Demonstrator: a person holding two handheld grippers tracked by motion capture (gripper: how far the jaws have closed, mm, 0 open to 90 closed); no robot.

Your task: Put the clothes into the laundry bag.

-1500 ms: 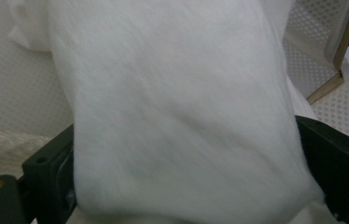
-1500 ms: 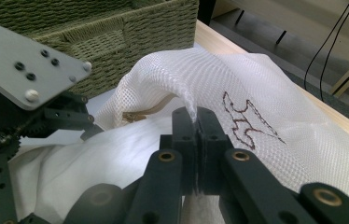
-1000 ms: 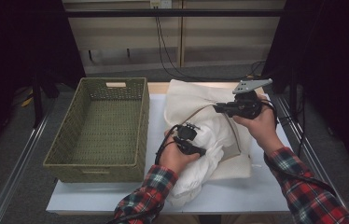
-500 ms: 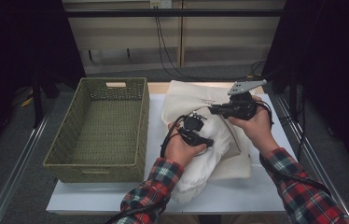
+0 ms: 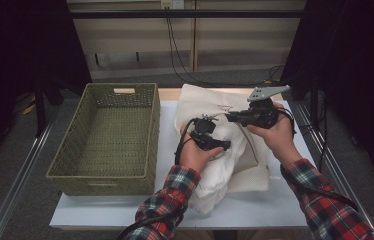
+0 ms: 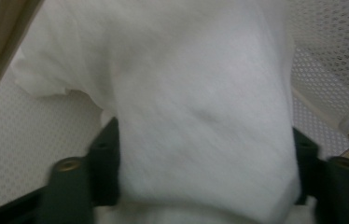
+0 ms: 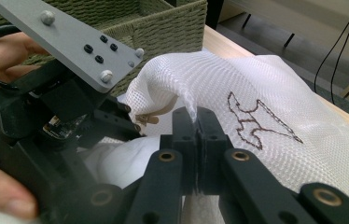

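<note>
A white mesh bag (image 5: 200,100) with a brown stitched mark (image 7: 256,121) lies on the table, and a white garment (image 5: 220,170) bulges out of its near side. My right gripper (image 5: 227,118) is shut on a fold of the bag's mesh edge (image 7: 186,100), and its jaws (image 7: 196,119) meet on the mesh. My left gripper (image 5: 222,145) is just below it, pushed into the garment (image 6: 200,116). Its jaws have just been opening. The cloth fills the wide gap between its fingers (image 6: 109,142).
A green woven basket (image 5: 105,175) with nothing in it stands left of the bag on the white tabletop (image 5: 125,212). Cables hang at the far wall. Metal rails run along both sides of the table.
My left hand has moved away from me and a little up, closer to the right gripper. The right gripper has stayed where it was, still on the mesh.
</note>
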